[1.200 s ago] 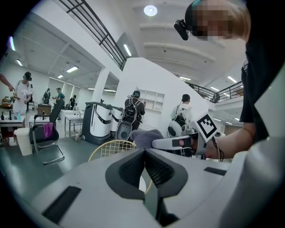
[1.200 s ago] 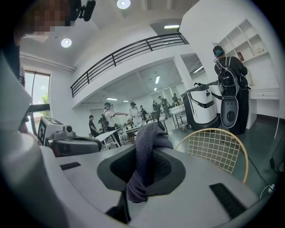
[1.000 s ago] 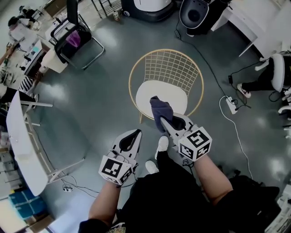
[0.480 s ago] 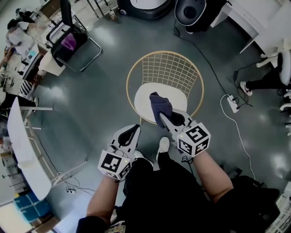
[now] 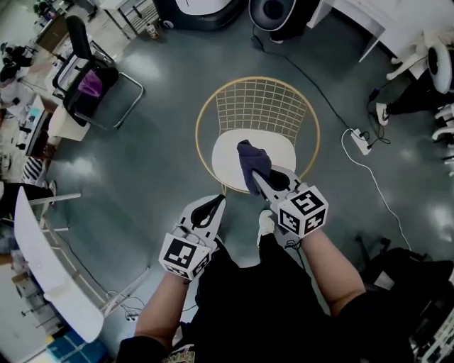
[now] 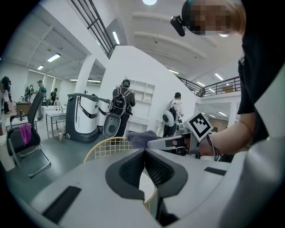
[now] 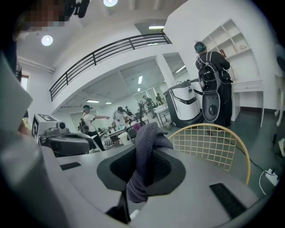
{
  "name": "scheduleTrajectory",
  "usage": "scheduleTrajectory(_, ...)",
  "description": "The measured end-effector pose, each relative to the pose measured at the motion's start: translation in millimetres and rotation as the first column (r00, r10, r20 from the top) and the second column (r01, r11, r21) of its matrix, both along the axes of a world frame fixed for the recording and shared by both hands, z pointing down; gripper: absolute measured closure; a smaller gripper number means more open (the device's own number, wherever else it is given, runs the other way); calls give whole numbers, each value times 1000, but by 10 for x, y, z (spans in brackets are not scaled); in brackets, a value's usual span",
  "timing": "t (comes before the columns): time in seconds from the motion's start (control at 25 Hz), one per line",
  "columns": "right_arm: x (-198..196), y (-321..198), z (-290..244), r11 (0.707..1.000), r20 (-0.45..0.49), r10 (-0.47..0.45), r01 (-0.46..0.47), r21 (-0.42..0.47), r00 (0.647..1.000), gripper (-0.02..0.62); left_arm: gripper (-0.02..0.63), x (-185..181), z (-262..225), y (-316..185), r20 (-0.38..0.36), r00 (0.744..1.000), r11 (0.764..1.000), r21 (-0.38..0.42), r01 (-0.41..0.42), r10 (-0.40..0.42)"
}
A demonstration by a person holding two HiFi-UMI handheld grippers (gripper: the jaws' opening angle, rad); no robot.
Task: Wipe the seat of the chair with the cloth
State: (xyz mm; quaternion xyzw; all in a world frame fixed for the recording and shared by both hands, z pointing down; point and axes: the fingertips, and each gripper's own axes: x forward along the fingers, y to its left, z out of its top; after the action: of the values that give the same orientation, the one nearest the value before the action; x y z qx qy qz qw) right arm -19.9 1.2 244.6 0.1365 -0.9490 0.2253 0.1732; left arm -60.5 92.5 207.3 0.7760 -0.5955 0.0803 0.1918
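Note:
The chair [image 5: 257, 113] has a gold wire back and a white seat [image 5: 225, 160], and stands just ahead of me. A dark purple-grey cloth [image 5: 253, 162] hangs over the seat's middle, with my right gripper [image 5: 260, 179] shut on it. In the right gripper view the cloth [image 7: 146, 156] bunches out between the closed jaws, with the wire back [image 7: 213, 142] beyond. My left gripper [image 5: 212, 210] is shut and holds nothing, off the seat's near left edge. The left gripper view shows the closed left gripper [image 6: 144, 152], the chair's wire back [image 6: 108, 147] and the cloth [image 6: 141, 138] past it.
A black office chair [image 5: 91, 84] stands at the far left, a white table [image 5: 44, 268] at the near left. A cable with a power strip [image 5: 359, 141] runs along the floor to the chair's right. Robot bases [image 5: 275, 13] stand beyond the chair. My shoe [image 5: 266, 222] is near the seat.
The right gripper with the cloth has stayed over the seat while shifting slightly forward; the view has drifted, so the chair sits a little nearer to both grippers.

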Motion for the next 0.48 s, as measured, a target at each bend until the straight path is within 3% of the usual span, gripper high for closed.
scheduleTrajectory(0.48, -659, 155, 1056, 975, -82, 184, -192, -108, 980, 532, 589, -758, 673, -47, -42, 985, 984, -52, -169, 167)
